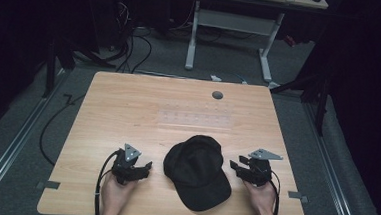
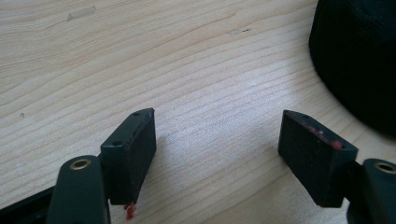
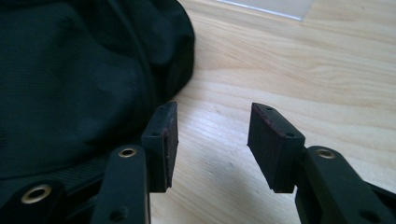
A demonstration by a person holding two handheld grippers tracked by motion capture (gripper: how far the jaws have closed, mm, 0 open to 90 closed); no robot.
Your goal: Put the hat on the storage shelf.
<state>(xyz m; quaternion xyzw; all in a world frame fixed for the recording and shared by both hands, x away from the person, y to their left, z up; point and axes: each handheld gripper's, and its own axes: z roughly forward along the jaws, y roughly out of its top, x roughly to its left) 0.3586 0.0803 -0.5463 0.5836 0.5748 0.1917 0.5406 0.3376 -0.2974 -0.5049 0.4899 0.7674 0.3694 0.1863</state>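
Black cap (image 1: 198, 171) lies between left claw (image 1: 147, 166) and right claw (image 1: 233, 166); untouched.

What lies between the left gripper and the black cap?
Nothing: in the high view a short stretch of bare wooden table separates the left gripper from the black cap; the left gripper view shows the same.

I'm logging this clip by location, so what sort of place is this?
Probably a lab or workshop set up for recording. A bare wooden table stands on grey carpet between floor rails, loose cables trail behind it, and another desk frame stands behind. A black cap lies between both grippers.
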